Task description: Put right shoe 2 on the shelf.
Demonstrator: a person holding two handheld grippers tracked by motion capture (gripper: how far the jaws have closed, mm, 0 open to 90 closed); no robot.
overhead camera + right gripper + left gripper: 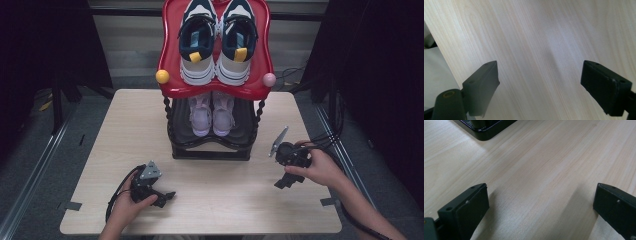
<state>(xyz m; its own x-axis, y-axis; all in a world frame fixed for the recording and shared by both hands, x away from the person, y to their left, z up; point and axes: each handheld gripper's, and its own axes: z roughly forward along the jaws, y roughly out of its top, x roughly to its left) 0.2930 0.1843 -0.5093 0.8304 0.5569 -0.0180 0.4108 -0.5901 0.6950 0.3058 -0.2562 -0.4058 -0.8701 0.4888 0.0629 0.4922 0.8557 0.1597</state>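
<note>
Room: dark curtains on both sides, grey floor, pale wall at the back. Table (125, 150): light wood-grain laminate, rectangular with rounded corners, matte, bare except for the rack and the grippers.

Shoe rack (212, 130): two tiers, standing at the table's far middle. Top tray (172, 60) is glossy red plastic with a wavy outline, a yellow knob (162, 76) at its left front corner and a pink knob (269, 79) at the right. Black twisted posts, black glossy base. Navy-and-white sneakers (217, 40) sit as a pair on the top tray, heels toward the person, with yellow heel tabs. Pale pink sneakers (212, 114) sit as a pair on the lower shelf, heels out.

Left gripper (162, 197): black, grey three-cornered plate on top, held low near the front left, well apart from the rack. Right gripper (286, 181): black, held at the right front, near the rack's right corner, not touching it.

Left gripper view: jaws spread wide, nothing between them, wood grain underneath, a rounded black corner of the rack base (484, 130) at top left. Right gripper view: jaws spread wide, empty, only grain and the table edge at left. The shoes show in the high view.
</note>
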